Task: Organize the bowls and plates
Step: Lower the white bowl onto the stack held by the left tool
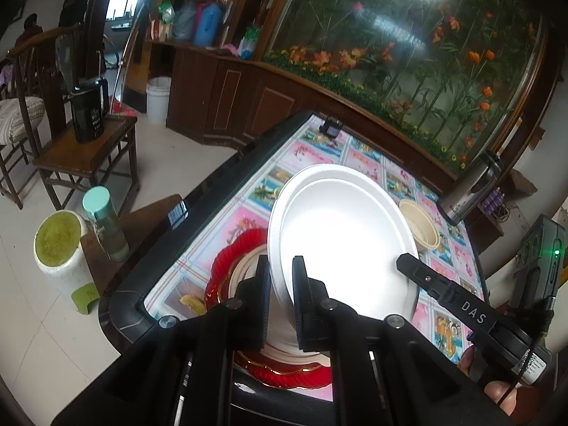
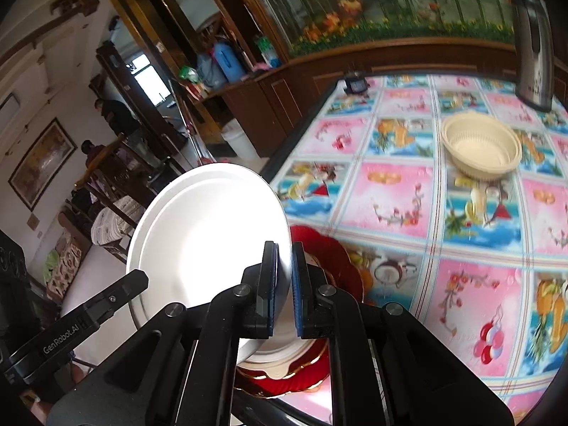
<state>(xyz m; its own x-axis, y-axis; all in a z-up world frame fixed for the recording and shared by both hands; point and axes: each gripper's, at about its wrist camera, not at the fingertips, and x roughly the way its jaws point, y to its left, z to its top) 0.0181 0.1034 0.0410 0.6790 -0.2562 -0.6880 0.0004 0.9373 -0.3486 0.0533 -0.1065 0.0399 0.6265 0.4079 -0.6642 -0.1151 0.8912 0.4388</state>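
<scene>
Left wrist: the left gripper pinches the tilted white plate by its rim, jaws nearly closed, above the red plate at the tabletop's near edge, probably for stacking. Right wrist: the right gripper clamps the same plate's rim; the beige bowl waits mid-tabletop.
</scene>
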